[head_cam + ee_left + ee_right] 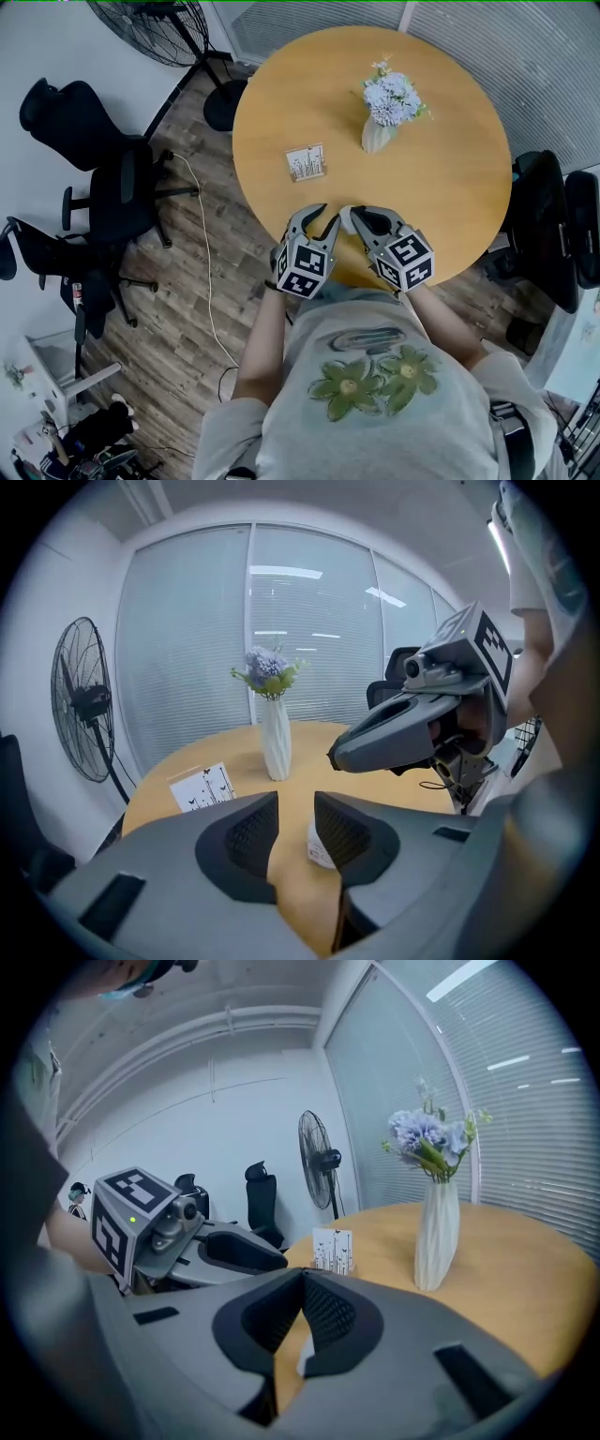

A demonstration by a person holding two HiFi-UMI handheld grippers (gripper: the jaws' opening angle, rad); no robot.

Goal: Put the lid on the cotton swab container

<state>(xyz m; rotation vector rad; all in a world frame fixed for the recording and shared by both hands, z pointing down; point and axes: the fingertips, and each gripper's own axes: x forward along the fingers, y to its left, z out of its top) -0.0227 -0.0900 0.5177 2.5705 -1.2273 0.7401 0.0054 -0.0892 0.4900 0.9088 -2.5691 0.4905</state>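
A small white round container [320,847] with a printed label stands on the round wooden table [441,187] near its front edge. In the left gripper view it is half hidden behind the right finger [349,832] of my left gripper [295,804]. The jaws stand a little apart with only bare table between the pads. My right gripper [302,1277] is shut, tip against tip, and a white sliver [302,1357] shows below its pads. In the head view the left gripper [328,216] and right gripper [349,217] nearly touch at their tips. No lid can be made out.
A white box printed with butterflies [307,162] stands mid-table, and a white vase of pale flowers [379,131] further back. Black office chairs [112,187] and a floor fan [155,28] stand to the left, another chair [548,225] to the right. A cable [206,272] runs over the wooden floor.
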